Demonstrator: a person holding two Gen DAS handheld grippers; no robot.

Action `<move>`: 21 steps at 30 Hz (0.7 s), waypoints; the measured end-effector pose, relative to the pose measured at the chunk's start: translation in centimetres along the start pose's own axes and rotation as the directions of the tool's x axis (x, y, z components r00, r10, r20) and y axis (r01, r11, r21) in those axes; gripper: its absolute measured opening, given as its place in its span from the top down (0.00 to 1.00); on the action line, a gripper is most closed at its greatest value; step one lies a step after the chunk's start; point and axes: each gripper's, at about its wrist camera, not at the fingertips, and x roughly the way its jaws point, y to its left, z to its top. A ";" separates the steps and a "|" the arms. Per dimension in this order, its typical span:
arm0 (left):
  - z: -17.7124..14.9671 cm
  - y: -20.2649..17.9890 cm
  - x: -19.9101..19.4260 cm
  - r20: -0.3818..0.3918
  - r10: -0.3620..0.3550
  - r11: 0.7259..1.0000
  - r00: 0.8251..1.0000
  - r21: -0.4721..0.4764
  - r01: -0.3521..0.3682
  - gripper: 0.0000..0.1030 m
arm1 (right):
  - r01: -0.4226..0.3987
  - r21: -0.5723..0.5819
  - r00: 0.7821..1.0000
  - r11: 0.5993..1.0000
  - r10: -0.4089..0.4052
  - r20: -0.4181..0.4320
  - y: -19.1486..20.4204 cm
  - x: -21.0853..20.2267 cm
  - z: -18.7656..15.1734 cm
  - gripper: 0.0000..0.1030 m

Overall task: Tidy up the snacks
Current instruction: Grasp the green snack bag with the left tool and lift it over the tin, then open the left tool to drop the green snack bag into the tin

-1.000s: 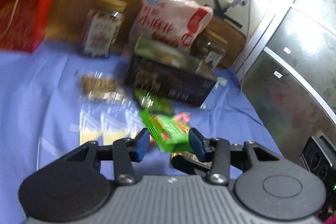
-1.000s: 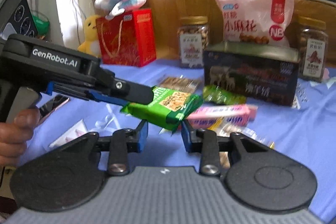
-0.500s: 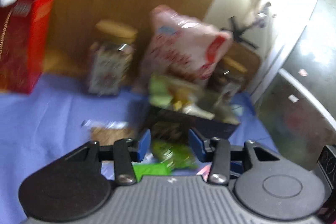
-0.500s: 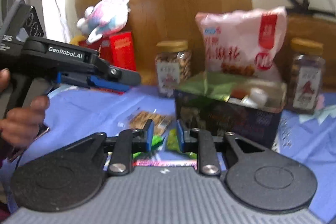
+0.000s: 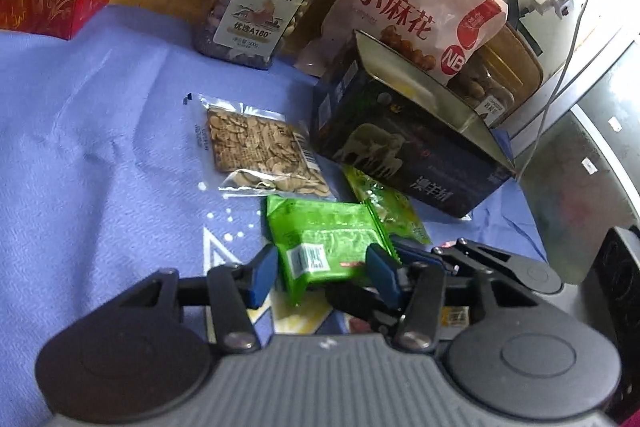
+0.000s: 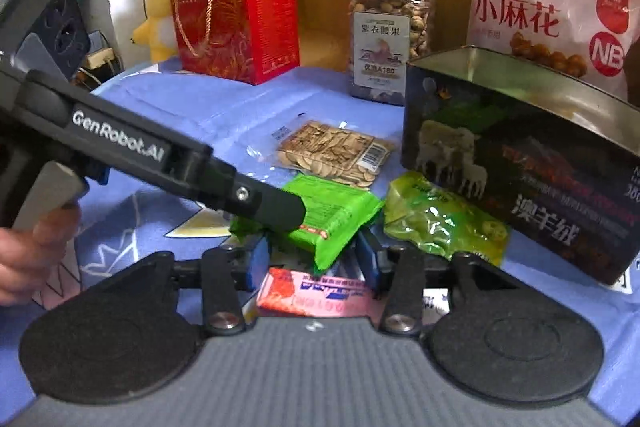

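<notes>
Now the green snack packet (image 5: 324,247) sits between the blue pads of the left hand-held gripper (image 5: 322,273), just in front of the open dark tin box (image 5: 400,155) on the blue-covered tabletop (image 5: 100,147); those jaws have just been opening, a gap shows beside the left pad (image 5: 262,277), and whether the right pad presses the wrapper I cannot tell. From the right wrist view the same packet (image 6: 336,215) lies under the tip of the left tool, its near end reaching between the right hand-held gripper's (image 6: 310,261) pads; those jaws too have just been opening and stand clear of the wrapper on both sides, so it is released. A yellow-green bag (image 6: 444,223) lies against the tin's front wall; a clear pack of seeds (image 6: 336,155) lies flat just behind the green packet; a pink bar (image 6: 316,295) lies nearest the right camera. Behind the tin lean a pink bag (image 6: 548,3) and a nut jar (image 6: 390,31); a red gift box (image 6: 236,15) stands further left.
</notes>
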 end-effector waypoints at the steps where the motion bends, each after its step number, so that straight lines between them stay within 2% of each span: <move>1: 0.1 -0.2 -0.3 0.005 -0.008 1.000 1.000 0.000 0.008 0.53 | 0.002 0.003 1.000 1.000 -0.002 0.013 0.0 -0.4 0.0 0.53; 5: 1.0 -2.5 -1.8 0.056 -0.020 0.998 0.998 0.063 0.016 0.53 | 0.036 -0.006 0.995 0.999 -0.035 0.094 -0.1 -2.7 0.6 0.53; 8: 2.7 -4.9 -2.2 0.095 -0.028 0.991 0.995 0.133 0.015 0.53 | 0.083 -0.021 0.983 0.996 -0.079 0.167 -0.5 -4.3 1.6 0.53; 13: 6.7 -8.0 -0.6 0.133 -0.043 0.974 0.990 0.227 0.011 0.53 | 0.146 0.013 0.961 0.989 -0.144 0.236 -3.6 -5.1 4.1 0.53; 18: 10.3 -8.9 3.6 0.117 -0.040 0.970 0.992 0.241 0.011 0.53 | 0.170 0.086 0.957 0.982 -0.185 0.222 -7.7 -3.7 6.0 0.53; 21: 11.3 -8.8 5.8 0.103 -0.022 0.970 0.994 0.241 -0.004 0.53 | 0.195 0.080 0.959 0.977 -0.207 0.193 -9.2 -2.1 6.3 0.52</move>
